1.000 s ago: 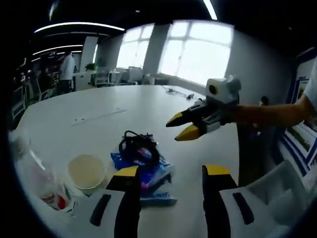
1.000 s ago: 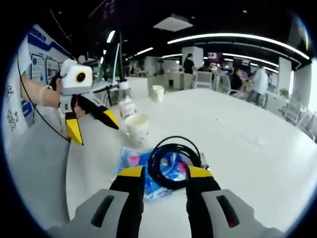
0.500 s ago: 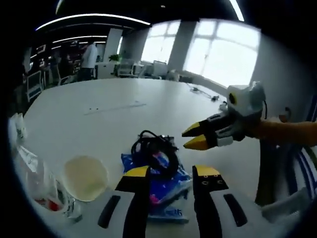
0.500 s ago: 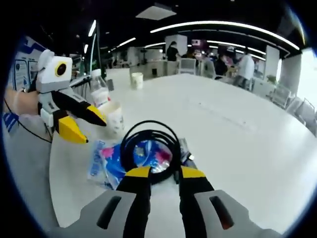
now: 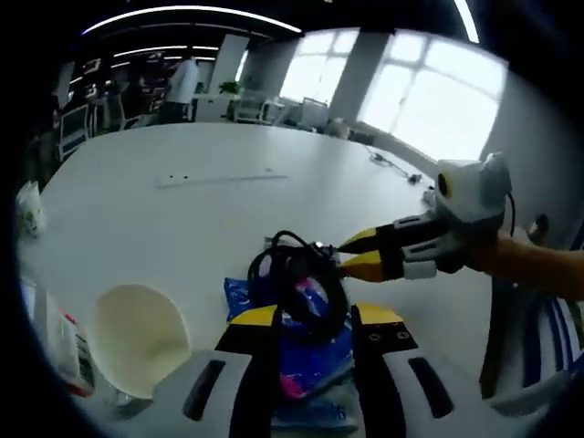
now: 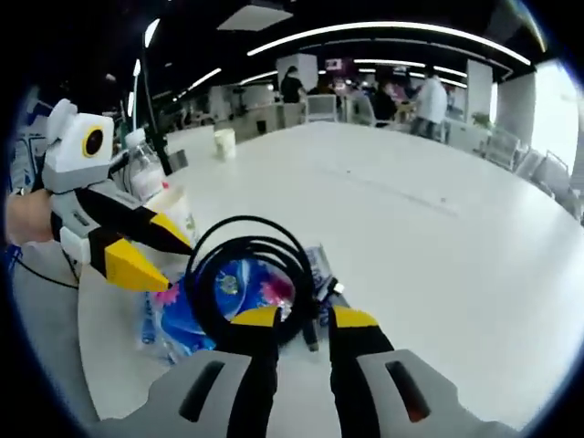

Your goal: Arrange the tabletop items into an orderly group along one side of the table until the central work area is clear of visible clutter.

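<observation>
A black cable coil (image 5: 297,283) lies on a blue snack packet (image 5: 310,356) on the white table (image 5: 182,210). My left gripper (image 5: 315,317) is open just short of the packet, one jaw on either side of its near end. My right gripper (image 5: 360,254) comes in from the right, its jaws a narrow gap apart at the coil's edge. In the right gripper view the cable coil (image 6: 246,269) lies just ahead of the right gripper (image 6: 303,317), its near arc between the jaws. The left gripper (image 6: 146,248) is at the blue packet's (image 6: 178,324) left edge.
A white paper cup (image 5: 137,333) and a plastic bottle (image 5: 55,338) stand left of the packet. Another paper cup (image 6: 224,143) stands far back on the table. Bottles (image 6: 146,173) stand behind the left gripper. People and chairs are in the far background.
Both grippers have moved in on the packet and coil. The left jaws have narrowed from wide open. The right gripper's tips now reach the coil's edge.
</observation>
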Action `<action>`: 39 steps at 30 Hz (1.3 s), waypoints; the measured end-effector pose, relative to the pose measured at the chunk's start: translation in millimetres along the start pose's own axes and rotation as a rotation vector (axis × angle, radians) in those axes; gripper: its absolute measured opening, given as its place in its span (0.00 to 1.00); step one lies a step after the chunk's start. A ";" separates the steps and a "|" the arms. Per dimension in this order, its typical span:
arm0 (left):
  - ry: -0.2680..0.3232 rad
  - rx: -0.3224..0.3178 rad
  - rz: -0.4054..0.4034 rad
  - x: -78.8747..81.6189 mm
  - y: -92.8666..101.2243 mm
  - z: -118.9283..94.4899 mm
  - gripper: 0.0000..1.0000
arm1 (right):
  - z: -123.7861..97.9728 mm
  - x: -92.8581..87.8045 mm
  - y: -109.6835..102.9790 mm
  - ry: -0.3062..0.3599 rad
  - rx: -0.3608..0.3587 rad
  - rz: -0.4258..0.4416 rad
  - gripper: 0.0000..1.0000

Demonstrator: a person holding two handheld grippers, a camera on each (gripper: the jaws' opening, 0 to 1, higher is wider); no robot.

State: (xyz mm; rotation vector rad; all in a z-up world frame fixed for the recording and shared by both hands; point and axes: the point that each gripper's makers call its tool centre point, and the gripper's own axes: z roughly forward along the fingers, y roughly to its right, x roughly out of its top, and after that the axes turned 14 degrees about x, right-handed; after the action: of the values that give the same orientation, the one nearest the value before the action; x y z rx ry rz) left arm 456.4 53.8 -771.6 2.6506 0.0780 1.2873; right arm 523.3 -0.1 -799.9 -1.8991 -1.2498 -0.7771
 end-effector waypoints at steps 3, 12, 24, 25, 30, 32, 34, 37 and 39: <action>0.004 0.008 0.004 1.1 -1.0 3.4 0.25 | 4.3 -3.7 1.5 -0.005 -0.002 0.008 0.17; -0.008 0.024 -0.004 -3.0 -4.1 12.0 0.21 | 9.7 -11.2 2.1 -0.002 -0.008 0.036 0.18; -0.025 0.047 -0.033 -7.8 -12.3 20.5 0.09 | 17.0 -12.9 7.1 -0.015 -0.019 0.033 0.15; -0.020 0.051 -0.032 -7.5 -13.3 21.0 0.08 | 17.4 -13.3 8.1 -0.016 -0.023 0.035 0.14; -0.016 0.054 -0.031 -9.1 -14.6 22.3 0.06 | 21.3 -13.6 10.1 -0.019 -0.032 0.045 0.13; -0.010 0.051 -0.034 -8.4 -14.5 22.0 0.05 | 23.1 -13.5 10.4 -0.022 -0.036 0.053 0.12; -0.005 0.052 -0.028 -8.9 -14.9 22.0 0.04 | 24.3 -12.8 11.6 -0.027 -0.037 0.052 0.12; -0.002 0.047 -0.042 -8.8 -14.7 21.3 0.04 | 25.3 -12.3 13.6 -0.038 -0.044 0.047 0.12; 0.008 0.047 -0.025 -8.5 -13.8 20.7 0.03 | 23.3 -13.5 12.5 -0.039 -0.055 0.049 0.10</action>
State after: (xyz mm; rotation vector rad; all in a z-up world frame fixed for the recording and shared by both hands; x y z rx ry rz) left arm 467.9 63.1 -793.4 2.6755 0.1444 1.3034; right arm 532.5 9.0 -826.6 -1.9901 -1.2126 -0.7594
